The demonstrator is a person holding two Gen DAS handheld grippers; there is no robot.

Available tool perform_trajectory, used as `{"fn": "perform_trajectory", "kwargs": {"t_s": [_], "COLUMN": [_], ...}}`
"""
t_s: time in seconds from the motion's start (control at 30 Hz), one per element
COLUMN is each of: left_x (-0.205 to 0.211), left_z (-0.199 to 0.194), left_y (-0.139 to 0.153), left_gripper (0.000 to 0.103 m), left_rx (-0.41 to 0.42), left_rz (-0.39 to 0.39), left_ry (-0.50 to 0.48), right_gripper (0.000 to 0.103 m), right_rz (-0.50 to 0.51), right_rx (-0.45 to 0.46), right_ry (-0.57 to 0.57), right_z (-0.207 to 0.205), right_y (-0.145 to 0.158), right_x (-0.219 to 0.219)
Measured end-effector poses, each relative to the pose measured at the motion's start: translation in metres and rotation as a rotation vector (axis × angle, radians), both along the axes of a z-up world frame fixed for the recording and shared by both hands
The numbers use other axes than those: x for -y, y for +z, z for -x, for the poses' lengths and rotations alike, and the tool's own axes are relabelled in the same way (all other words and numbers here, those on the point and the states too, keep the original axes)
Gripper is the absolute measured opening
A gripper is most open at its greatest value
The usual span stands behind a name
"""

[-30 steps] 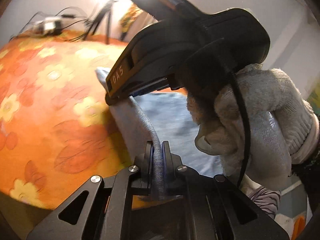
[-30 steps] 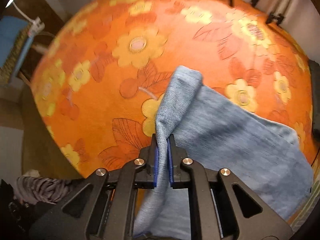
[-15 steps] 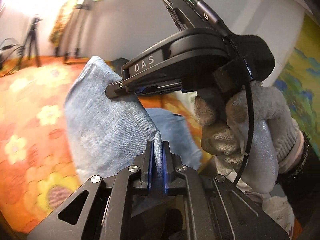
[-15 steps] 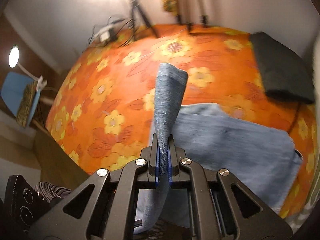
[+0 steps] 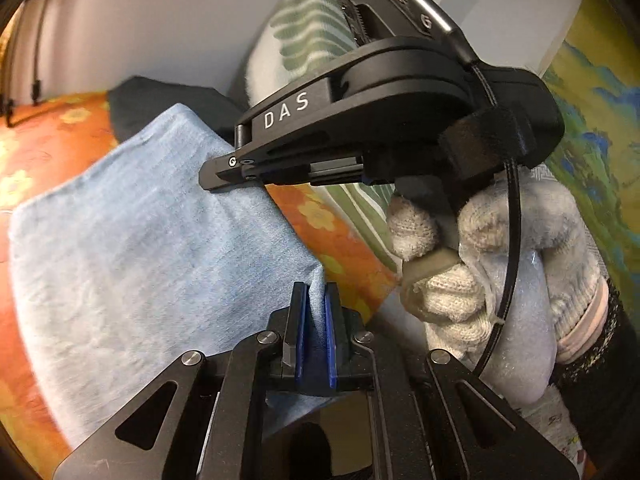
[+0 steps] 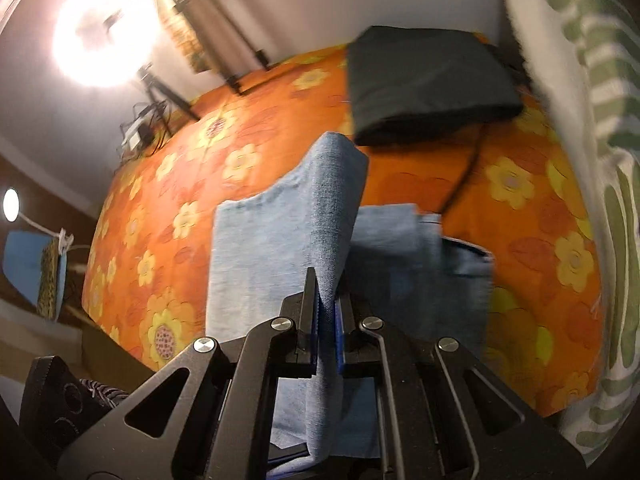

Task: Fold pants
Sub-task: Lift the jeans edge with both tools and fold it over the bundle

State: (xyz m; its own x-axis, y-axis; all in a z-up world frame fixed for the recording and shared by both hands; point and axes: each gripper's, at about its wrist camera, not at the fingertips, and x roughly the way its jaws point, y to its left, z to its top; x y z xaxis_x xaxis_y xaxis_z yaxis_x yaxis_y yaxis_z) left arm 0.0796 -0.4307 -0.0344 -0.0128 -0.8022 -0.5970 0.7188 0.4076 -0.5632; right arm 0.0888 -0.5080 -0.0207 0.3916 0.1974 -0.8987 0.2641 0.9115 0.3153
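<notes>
Orange bedding printed with yellow flowers (image 6: 248, 168) covers a bed that fills most of the right wrist view, with a bright ring lamp (image 6: 106, 28) glaring at upper left and a dark folded cloth (image 6: 428, 84) lying at upper centre. A green-and-white patterned pillow (image 6: 600, 128) runs down the right edge.

Light blue denim pants (image 6: 280, 248) occupy the middle of both views. Part of them lies flat on the bedding at centre right of the right wrist view, while a raised panel stands up from the jaws in the centre. The right gripper (image 6: 328, 320) has its jaws nearly closed, pinching a fold of the denim between the blue pads. In the left wrist view the left gripper (image 5: 316, 320) does the same at lower centre, jaws narrow around another edge of the pants (image 5: 132, 248), whose cloth spreads away to the left. A hand in a white knit glove (image 5: 492, 276) grips the right gripper's black handle at the right of that view.

Denim like this is likely soft but fairly weighty, drooping between the two holds rather than keeping shape. Holding at the two corners of one edge, as seems the case, should keep that edge taut. Thick seams may resist a crisp crease, and a thin pinch could slip.
</notes>
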Motion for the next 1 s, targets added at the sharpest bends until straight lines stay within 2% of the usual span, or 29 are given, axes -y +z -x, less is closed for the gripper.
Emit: {"fn": "perform_trajectory", "kwargs": {"t_s": [0.27, 0.53, 0.7, 1.0], "left_x": [0.038, 0.071, 0.076, 0.083], "left_z": [-0.023, -0.022, -0.02, -0.014], "left_y": [-0.032, -0.03, -0.033, -0.037], "left_gripper": [0.007, 0.007, 0.007, 0.007], "left_rx": [-0.024, 0.025, 0.066, 0.077], "left_rz": [-0.037, -0.083, -0.12, -0.129], "left_ry": [-0.053, -0.092, -0.102, -0.111], "right_gripper": [0.006, 0.005, 0.005, 0.005], "right_rz": [-0.029, 0.001, -0.007, -0.021], "right_rx": [-0.021, -0.002, -0.006, 0.002], "right_ry": [-0.052, -0.078, -0.092, -0.101], "right_z": [0.018, 0.027, 0.029, 0.031], "right_y": [-0.032, -0.04, -0.053, -0.064], "right_x": [0.05, 0.073, 0.082, 0.087]}}
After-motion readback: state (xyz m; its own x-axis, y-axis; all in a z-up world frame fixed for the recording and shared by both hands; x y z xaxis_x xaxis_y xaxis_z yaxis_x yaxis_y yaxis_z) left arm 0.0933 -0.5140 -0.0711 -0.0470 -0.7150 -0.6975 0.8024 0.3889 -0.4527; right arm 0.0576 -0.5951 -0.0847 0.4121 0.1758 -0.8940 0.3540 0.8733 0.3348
